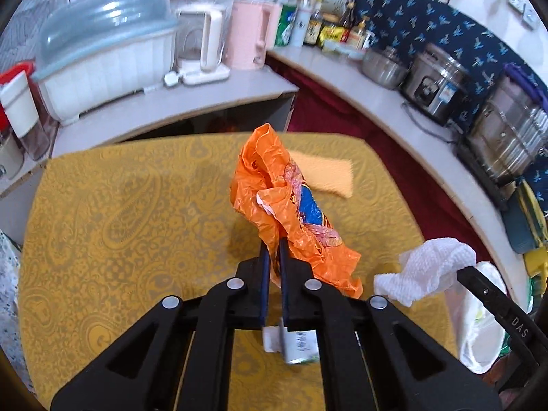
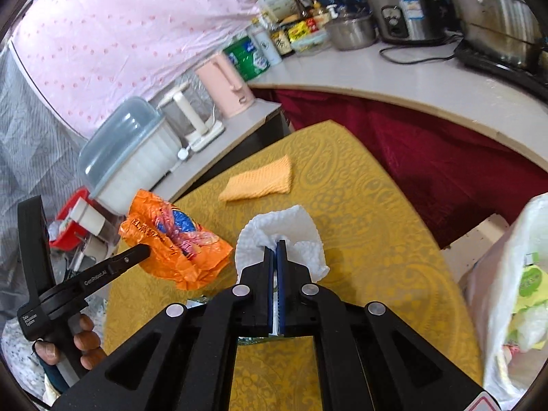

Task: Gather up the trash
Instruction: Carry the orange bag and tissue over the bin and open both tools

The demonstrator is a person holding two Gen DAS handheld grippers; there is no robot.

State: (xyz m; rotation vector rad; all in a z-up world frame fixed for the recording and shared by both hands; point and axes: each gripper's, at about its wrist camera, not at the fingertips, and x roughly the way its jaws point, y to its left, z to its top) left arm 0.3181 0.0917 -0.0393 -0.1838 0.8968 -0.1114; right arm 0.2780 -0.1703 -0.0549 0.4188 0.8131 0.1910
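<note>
My left gripper (image 1: 274,245) is shut on a crumpled orange plastic bag (image 1: 284,202) and holds it above the yellow patterned table (image 1: 137,205). The bag also shows in the right wrist view (image 2: 178,243), with the left gripper (image 2: 145,250) at its edge. My right gripper (image 2: 276,246) is shut on a crumpled white paper towel (image 2: 281,233), held above the table (image 2: 359,239). In the left wrist view the towel (image 1: 424,267) hangs at the right with the right gripper (image 1: 460,270) behind it. A small silver wrapper (image 1: 298,346) lies on the table under the left gripper.
A folded orange cloth (image 2: 258,179) lies on the table's far side. A white plastic bag with trash inside (image 2: 517,294) stands open beside the table's right edge. Counters behind hold a lidded dish rack (image 1: 102,54), kettles, bottles and steel pots (image 1: 435,82).
</note>
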